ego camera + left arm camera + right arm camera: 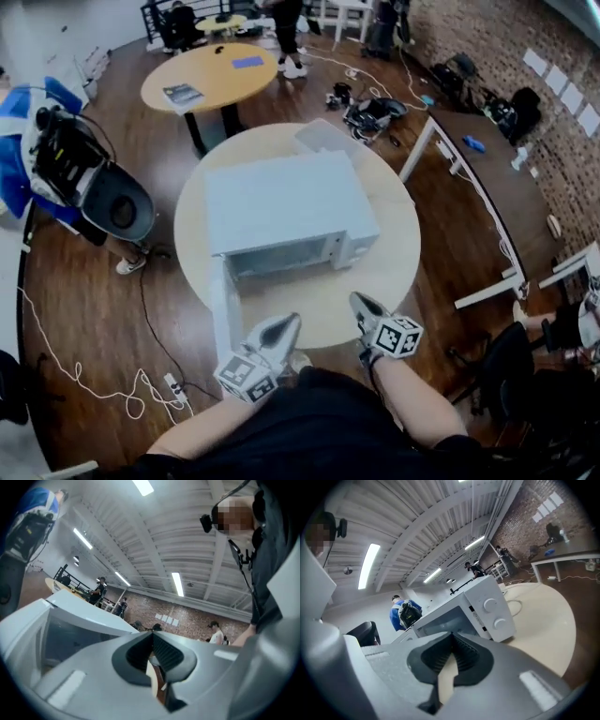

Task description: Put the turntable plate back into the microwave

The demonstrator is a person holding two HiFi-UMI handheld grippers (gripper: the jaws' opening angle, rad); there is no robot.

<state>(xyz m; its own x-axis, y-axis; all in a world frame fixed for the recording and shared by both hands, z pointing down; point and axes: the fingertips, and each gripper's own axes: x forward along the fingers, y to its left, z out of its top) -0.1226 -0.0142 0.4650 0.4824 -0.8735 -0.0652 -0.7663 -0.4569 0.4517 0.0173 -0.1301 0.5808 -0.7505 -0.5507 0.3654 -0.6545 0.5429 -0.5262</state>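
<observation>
A white microwave (281, 211) stands in the middle of a round beige table (394, 267). Its door (225, 314) hangs open toward me at the left, and the dark cavity (281, 255) faces me. No turntable plate shows in any view. My left gripper (286, 326) hovers at the table's near edge beside the open door, shut and empty. My right gripper (361, 302) is over the near edge to the right, also shut with nothing in it. The left gripper view has the microwave (65, 625) at its left. In the right gripper view the microwave (480, 611), with its two knobs, lies just ahead.
A white box (323, 136) sits behind the microwave. A second round table (216, 75) stands farther back, a long desk (487, 169) at the right, a dark chair (117, 206) at the left. White cables (94, 375) trail on the wooden floor. People stand about the room.
</observation>
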